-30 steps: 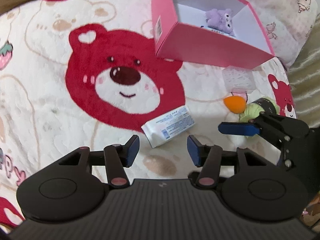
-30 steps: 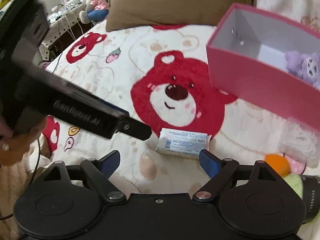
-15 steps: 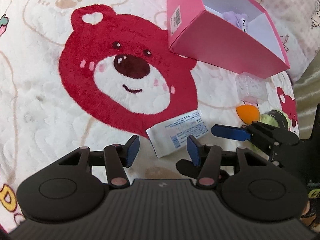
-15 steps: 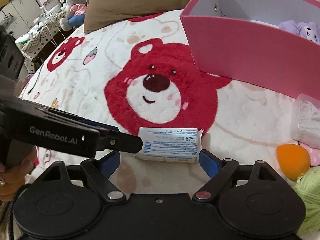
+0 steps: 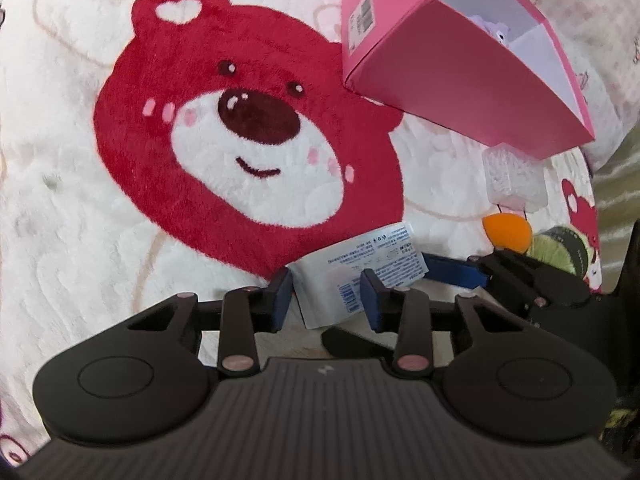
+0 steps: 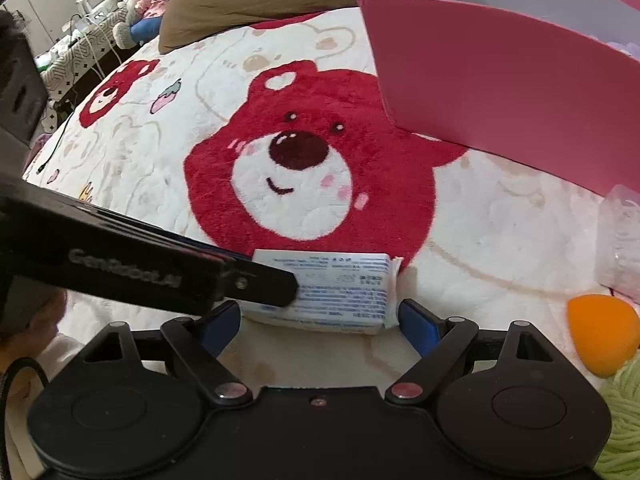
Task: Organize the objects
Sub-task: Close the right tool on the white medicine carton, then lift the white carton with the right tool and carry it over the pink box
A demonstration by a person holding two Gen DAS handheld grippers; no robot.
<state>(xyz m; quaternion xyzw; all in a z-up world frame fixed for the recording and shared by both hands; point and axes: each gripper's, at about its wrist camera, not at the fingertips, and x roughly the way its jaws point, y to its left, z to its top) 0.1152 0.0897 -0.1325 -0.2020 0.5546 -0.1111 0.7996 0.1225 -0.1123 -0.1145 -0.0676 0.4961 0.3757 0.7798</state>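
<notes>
Left wrist: left tongs (image 5: 326,300) have come down over the white packet (image 5: 360,276), jaws closing on it, pads seemingly touching. Right wrist: right tongs (image 6: 320,320) spread wide, straddling packet (image 6: 340,292), ungripped. Pink box (image 6: 500,80) beyond; pickup imminent.

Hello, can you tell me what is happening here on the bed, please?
A person is tidying small things on a bear-print blanket with two handheld tools. The left tool is closing its jaws around a white tissue pack; whether the pads already press it is not clear. The right tool stands open just behind the same pack. A pink box nearby already holds a purple toy. An orange sponge waits outside.
</notes>
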